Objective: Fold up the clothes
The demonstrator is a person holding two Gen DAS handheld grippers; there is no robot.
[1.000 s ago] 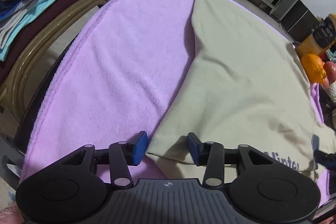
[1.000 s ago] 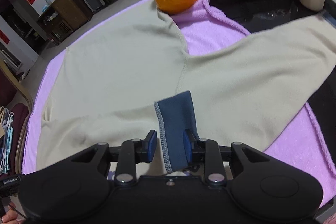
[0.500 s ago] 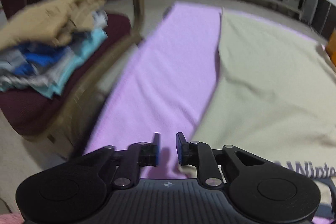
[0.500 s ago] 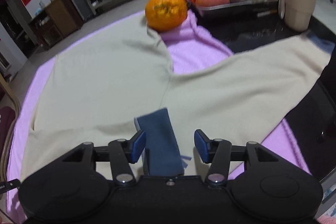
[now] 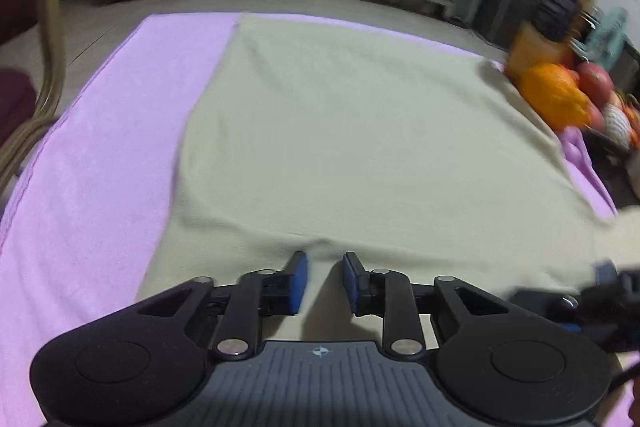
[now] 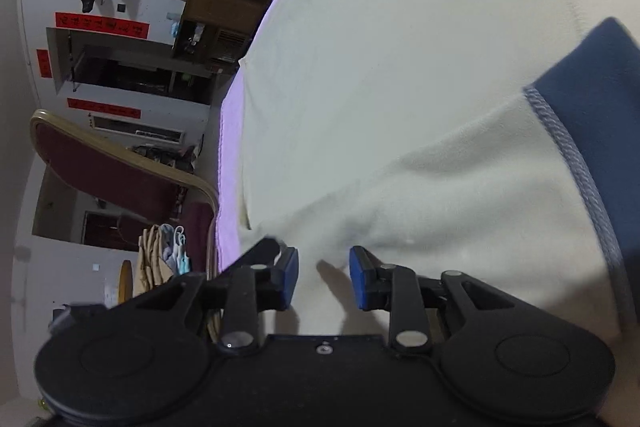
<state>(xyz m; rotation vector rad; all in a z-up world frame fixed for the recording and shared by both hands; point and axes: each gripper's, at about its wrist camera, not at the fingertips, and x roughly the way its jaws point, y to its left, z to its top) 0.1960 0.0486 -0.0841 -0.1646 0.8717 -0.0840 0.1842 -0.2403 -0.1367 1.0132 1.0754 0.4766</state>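
Now both tongs spread, gripping nothing: left tongs [image 5: 324, 281] low over the near fold of the beige shirt [image 5: 360, 131], right tongs [image 6: 323, 277] low over its sleeve near the navy cuff [image 6: 600, 99], likely lining up the next pinch. Shirt lies flat on the purple towel [image 5: 100, 167] covering the worktop. Orange [image 5: 554, 97], juice bottle [image 5: 560, 7] touch shirt's far corner, may block folding; chair [image 6: 120, 179] off towel's edge
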